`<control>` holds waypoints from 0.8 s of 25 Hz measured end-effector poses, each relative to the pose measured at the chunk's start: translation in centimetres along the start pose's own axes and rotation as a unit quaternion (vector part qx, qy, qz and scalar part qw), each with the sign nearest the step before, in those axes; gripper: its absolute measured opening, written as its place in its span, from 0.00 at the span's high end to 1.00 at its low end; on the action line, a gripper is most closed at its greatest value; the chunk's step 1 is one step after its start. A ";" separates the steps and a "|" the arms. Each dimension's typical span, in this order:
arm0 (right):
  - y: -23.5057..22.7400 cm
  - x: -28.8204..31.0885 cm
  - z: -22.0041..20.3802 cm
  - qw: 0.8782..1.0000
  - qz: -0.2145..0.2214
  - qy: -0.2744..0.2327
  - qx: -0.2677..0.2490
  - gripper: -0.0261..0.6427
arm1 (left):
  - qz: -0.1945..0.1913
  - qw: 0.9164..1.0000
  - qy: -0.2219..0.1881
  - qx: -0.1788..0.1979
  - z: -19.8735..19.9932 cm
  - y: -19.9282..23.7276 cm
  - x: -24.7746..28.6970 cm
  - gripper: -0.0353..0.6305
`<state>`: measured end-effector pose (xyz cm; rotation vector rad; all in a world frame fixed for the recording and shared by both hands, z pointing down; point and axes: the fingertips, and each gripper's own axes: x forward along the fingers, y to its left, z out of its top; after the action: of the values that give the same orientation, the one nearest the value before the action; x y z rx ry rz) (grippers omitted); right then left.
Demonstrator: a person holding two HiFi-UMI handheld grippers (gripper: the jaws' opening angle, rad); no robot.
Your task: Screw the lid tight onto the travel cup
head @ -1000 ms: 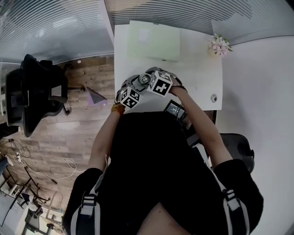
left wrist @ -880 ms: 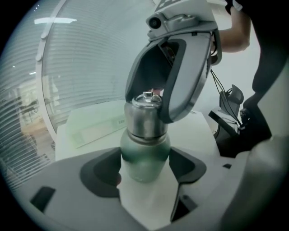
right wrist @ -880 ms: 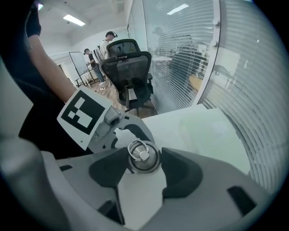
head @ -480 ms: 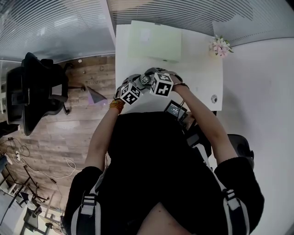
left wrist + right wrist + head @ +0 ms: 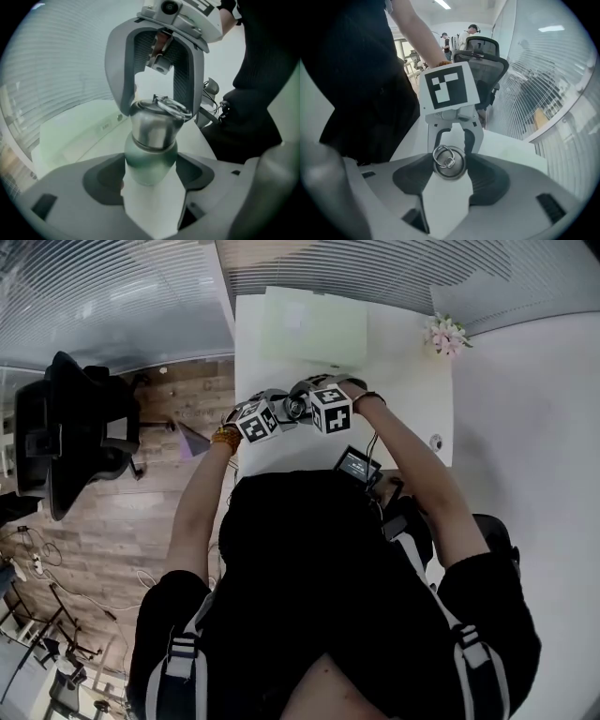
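Cup (image 5: 149, 164) rounded, matte green; lid (image 5: 450, 166) brushed steel, wire ring

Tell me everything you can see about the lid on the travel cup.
The lid is round, brushed metal by its look, with a wire ring lying on top. It sits on the pale green travel cup; how far it is screwed down I cannot tell. The right gripper has just been closing its jaws, which grip the lid's sides from above; the left gripper clamps the cup's body below.
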<state>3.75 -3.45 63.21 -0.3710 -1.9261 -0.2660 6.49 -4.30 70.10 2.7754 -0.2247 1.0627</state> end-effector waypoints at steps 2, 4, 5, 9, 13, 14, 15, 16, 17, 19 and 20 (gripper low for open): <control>-0.1 -0.2 0.1 0.998 -0.022 -0.010 0.049 0.60 | 0.019 1.000 -0.012 -0.013 0.1 -0.1 -0.2 0.43; -0.4 -1.0 0.8 0.987 -0.050 -0.056 0.140 0.49 | 0.043 0.998 -0.026 -0.047 -0.3 -0.3 -0.5 0.43; -0.6 -1.7 1.3 0.975 -0.066 -0.090 0.193 0.49 | 0.056 0.996 -0.029 -0.063 -0.7 -0.4 -0.7 0.43; -1.3 -2.4 1.0 0.905 -0.134 -0.157 0.371 0.49 | 0.112 0.989 -0.027 -0.089 -1.7 -0.9 -1.1 0.43; -1.9 -1.2 -0.8 0.871 -0.175 -0.124 0.441 0.49 | 0.145 0.981 -0.055 -0.116 -0.6 -0.6 -1.4 0.43; -2.0 -1.2 -0.8 0.864 -0.180 -0.130 0.453 0.49 | 0.152 0.980 -0.056 -0.117 -0.4 -0.4 -1.3 0.43; -2.1 -1.2 -0.7 0.857 -0.180 -0.137 0.463 0.49 | 0.157 0.979 -0.055 -0.115 -0.2 -0.3 -1.3 0.43; -2.1 -1.2 -0.5 0.852 -0.177 -0.141 0.472 0.49 | 0.160 0.979 -0.052 -0.113 -0.1 -0.1 -1.2 0.43; -2.1 -1.2 -0.4 0.850 -0.176 -0.141 0.476 0.50 | 0.161 0.980 -0.046 -0.111 -0.1 -0.1 -1.1 0.44; -2.0 -1.0 -0.5 0.852 -0.179 -0.129 0.474 0.56 | 0.159 0.980 -0.037 -0.111 -0.4 0.0 -0.8 0.45; -1.9 -1.0 -0.6 0.854 -0.181 -0.124 0.471 0.56 | 0.158 0.980 -0.037 -0.112 -0.6 -0.1 -0.7 0.47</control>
<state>3.85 -5.57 62.48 0.6471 -2.1145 0.5183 5.62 -4.01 70.02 2.6306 -0.7663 0.9297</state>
